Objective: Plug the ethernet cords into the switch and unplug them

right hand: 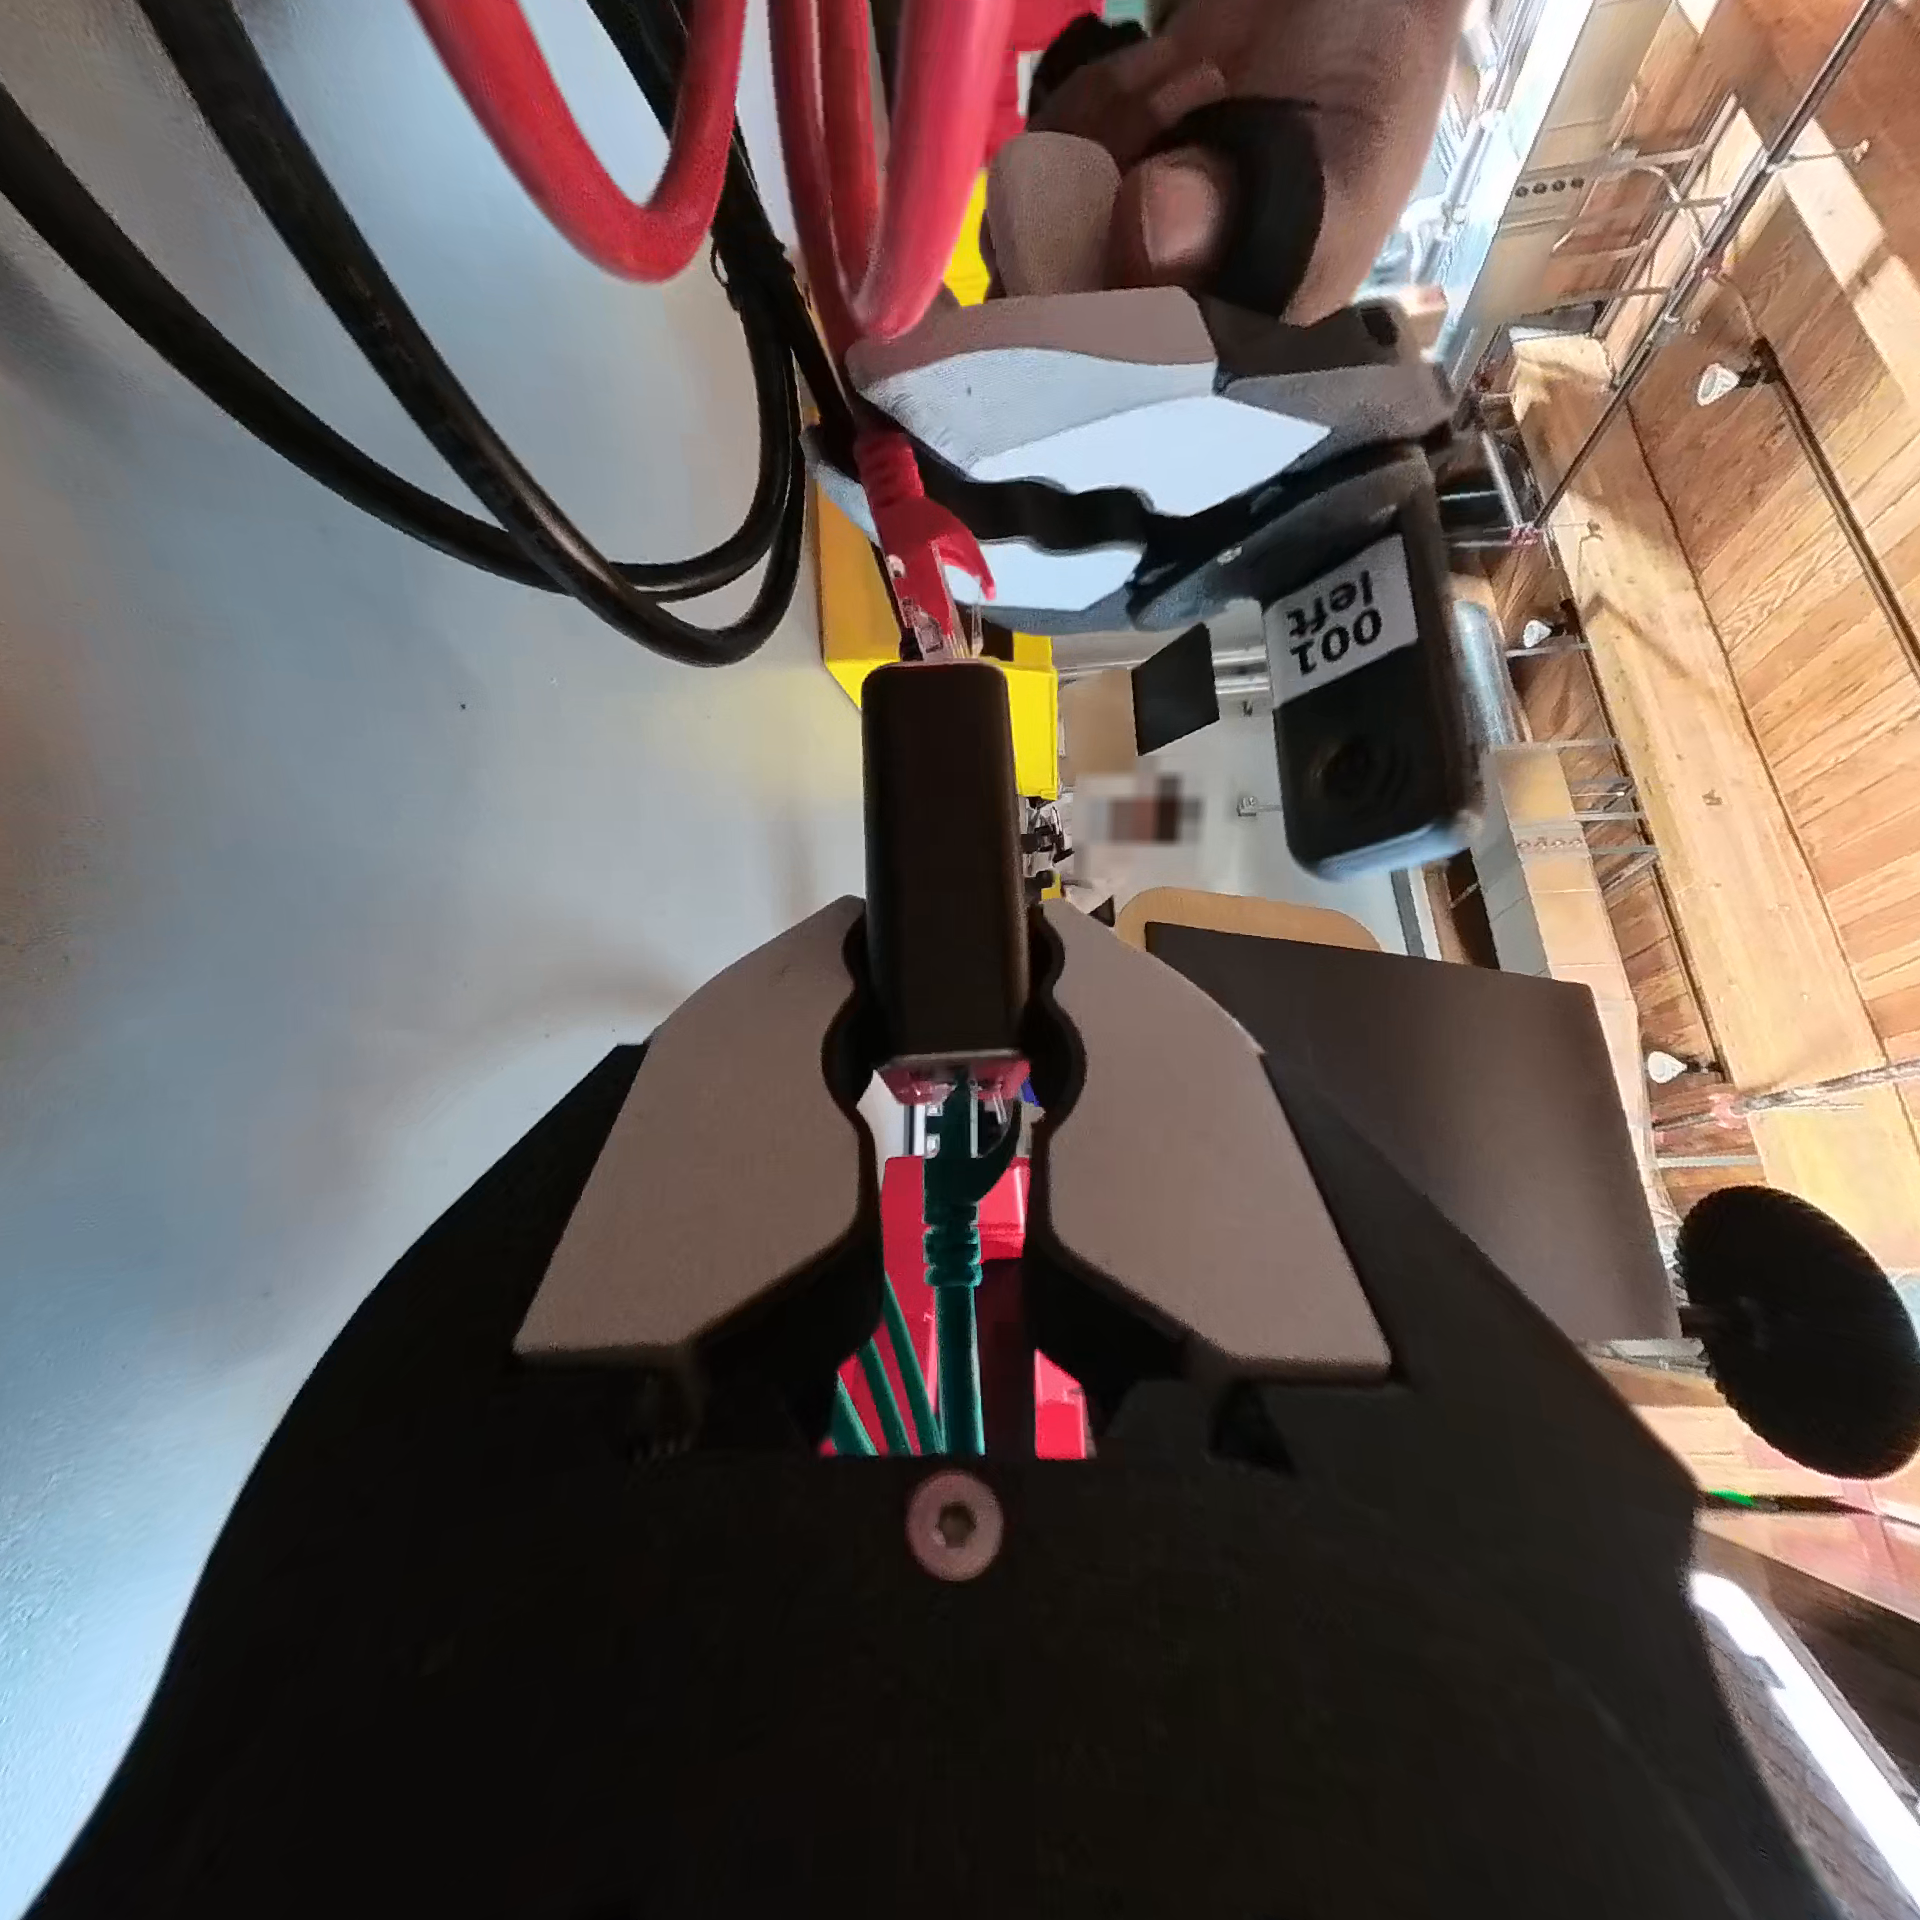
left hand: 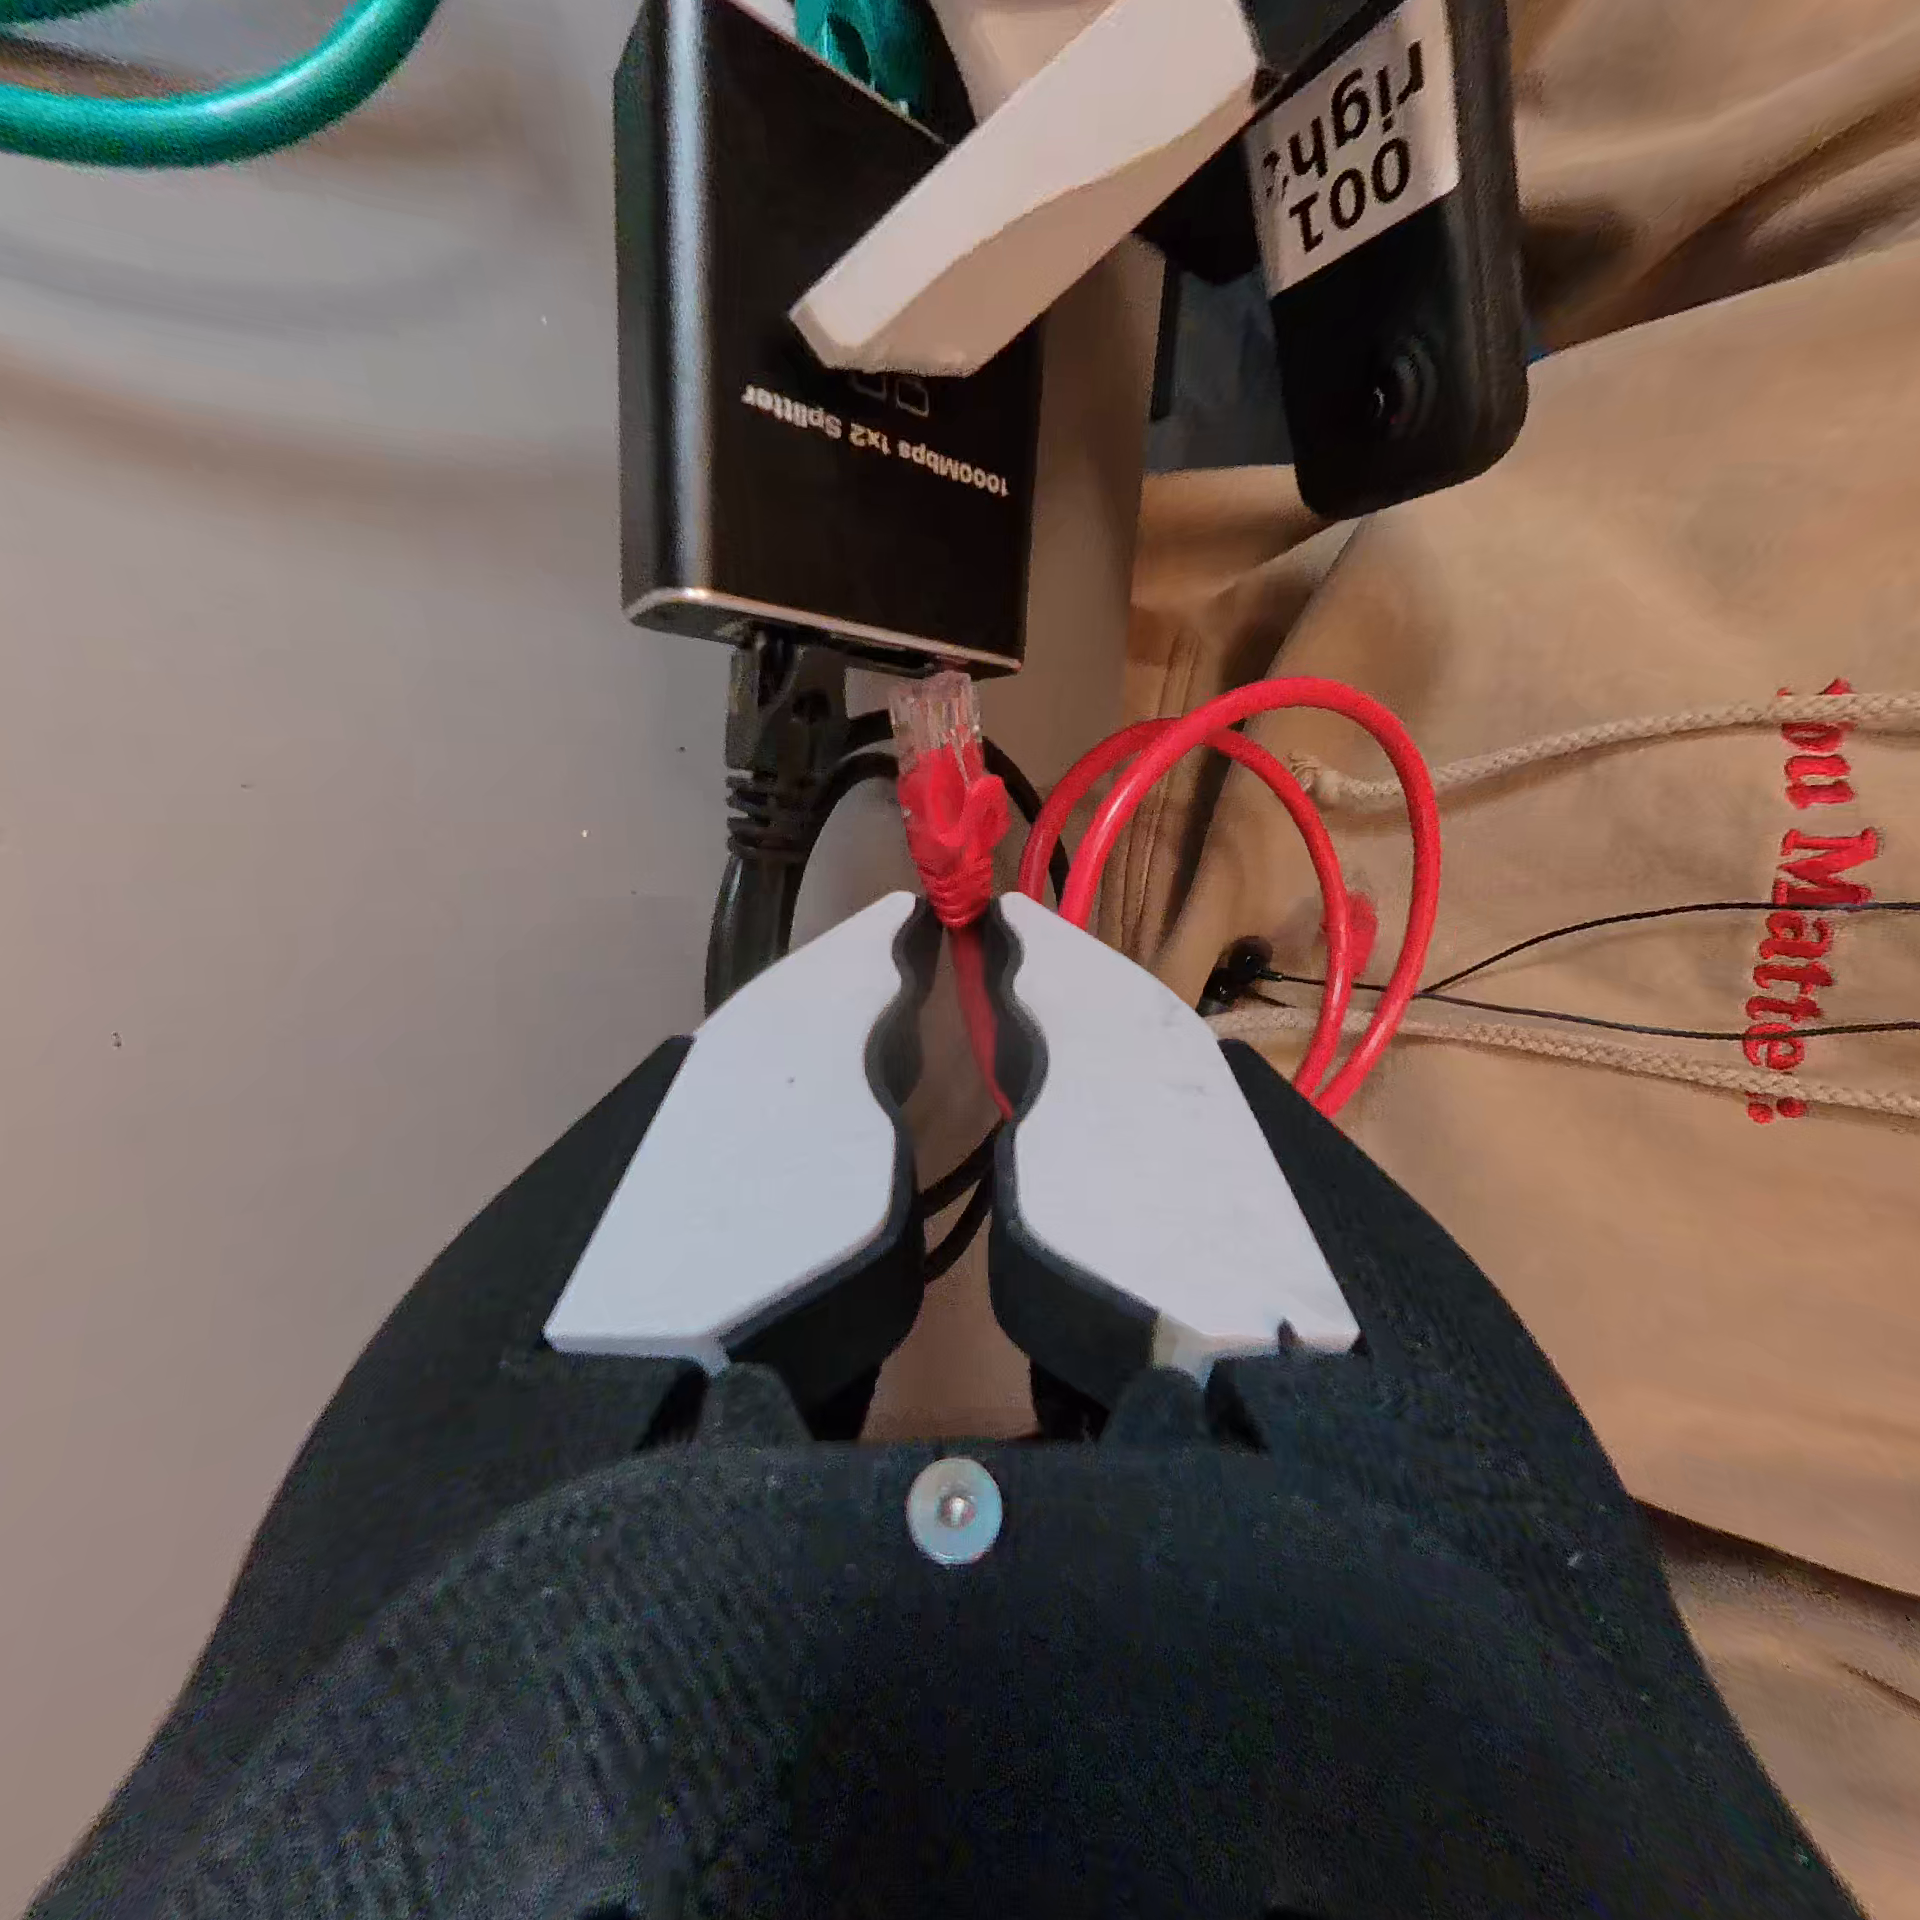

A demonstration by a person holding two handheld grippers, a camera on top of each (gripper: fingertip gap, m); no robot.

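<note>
- Left tool (left hand: 958, 909) is pinching the red ethernet cord (left hand: 1392, 831) at the ribbed boot just behind its clear plug (left hand: 935, 717), its white fingers (left hand: 769, 1122) pressed close on the thin cable.
- That clear plug sits right at the mouth of a port on the near end of the black switch (left hand: 831, 312); its tip is touching or just inside the opening, and how far it is seated cannot be told.
- Slack from the red ethernet cord curls in loops to the right of the left tool, in front of a tan hoodie (left hand: 1558, 1195) with a drawstring.
- Beside the red plug, a black cable (left hand: 764, 790) is plugged into the neighbouring port and bends down toward the pale surface (left hand: 260, 935).
- Right tool (right hand: 943, 914) is clamped on the switch (right hand: 940, 831), gripping its narrow sides near the end that faces this camera.
- A green ethernet cord (right hand: 956, 1299) is plugged into that near end and runs back between the right tool's fingers (right hand: 727, 1164).
- From the right wrist view, the left tool (right hand: 904, 488) shows at the far end of the switch with the red plug (right hand: 920, 582) angled into it, a person's hand (right hand: 1226, 156) behind.
- In the left wrist view the green cord (left hand: 208, 104) trails off over the surface at upper left.
</note>
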